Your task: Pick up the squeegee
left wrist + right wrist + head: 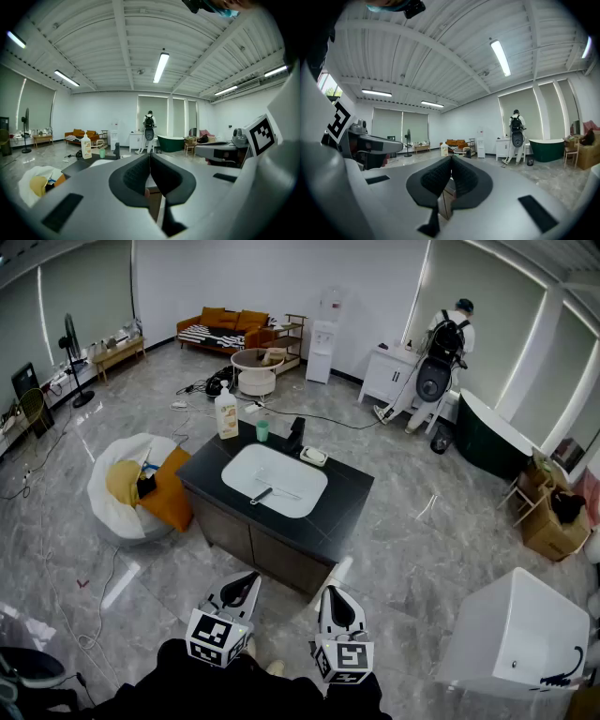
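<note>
The squeegee (264,492), with a dark handle and a thin blade, lies in the white sink (300,502) set in a black countertop (349,488). Both grippers hover low in the head view, in front of the cabinet and well short of the sink. My left gripper (249,577) is shut with nothing between its jaws. The right gripper (330,593) is shut and empty too. In the left gripper view the jaws (150,158) meet, and the counter edge shows beyond. The right gripper (451,161) view shows pads pressed together. Neither gripper view shows the squeegee.
On the counter's back edge stand a soap bottle (226,413), a green cup (262,430), a black faucet (296,434) and a soap dish (313,457). A white beanbag with orange cushions (131,486) lies left. A white box (520,634) stands right. A person (448,343) works far back.
</note>
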